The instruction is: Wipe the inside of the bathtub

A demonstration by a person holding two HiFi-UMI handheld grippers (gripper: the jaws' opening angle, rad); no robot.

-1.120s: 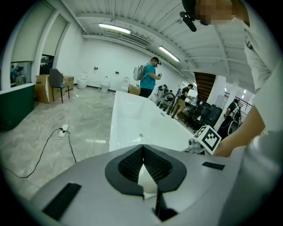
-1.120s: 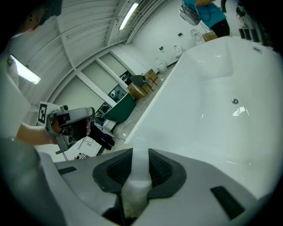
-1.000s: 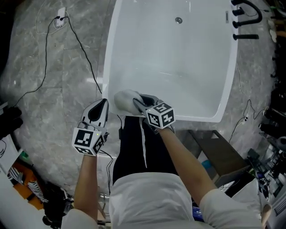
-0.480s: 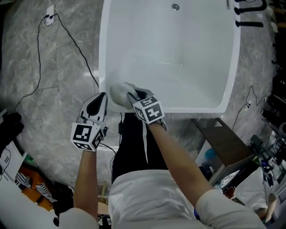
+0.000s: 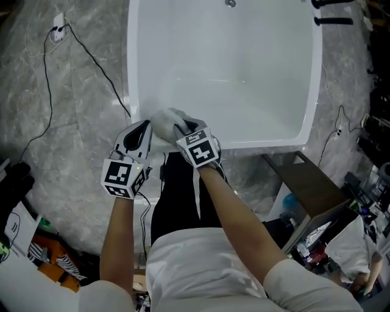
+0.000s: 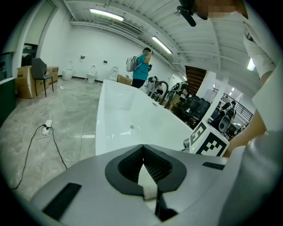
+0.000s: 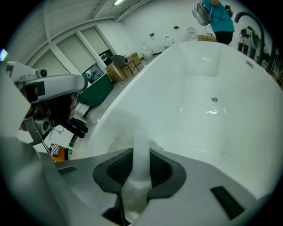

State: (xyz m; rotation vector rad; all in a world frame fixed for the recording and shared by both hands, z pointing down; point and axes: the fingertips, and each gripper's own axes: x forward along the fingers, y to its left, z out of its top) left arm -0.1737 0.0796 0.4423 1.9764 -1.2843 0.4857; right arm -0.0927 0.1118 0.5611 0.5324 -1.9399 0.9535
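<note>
The white bathtub (image 5: 135,73) fills the top of the head view, with its drain (image 5: 230,3) at the far end. A white cloth (image 5: 164,123) lies bunched on the tub's near left corner, and my right gripper (image 5: 180,129) is shut on it. In the right gripper view the cloth (image 7: 140,154) stands up between the pads, with the bathtub (image 7: 199,88) beyond. My left gripper (image 5: 142,129) is shut, its tip right beside the cloth at the rim. Its own view shows closed jaws (image 6: 142,160) and the bathtub (image 6: 128,119) ahead.
Grey marble floor surrounds the tub. A black cable runs to a power strip (image 5: 58,25) at the far left. A black faucet (image 5: 332,6) stands at the tub's far right. A brown box (image 5: 304,186) sits near right. A person in teal (image 6: 142,66) stands beyond the tub.
My left gripper has moved up to the tub's near left corner, close beside the cloth. My right gripper still holds the cloth there, shifted slightly left.
</note>
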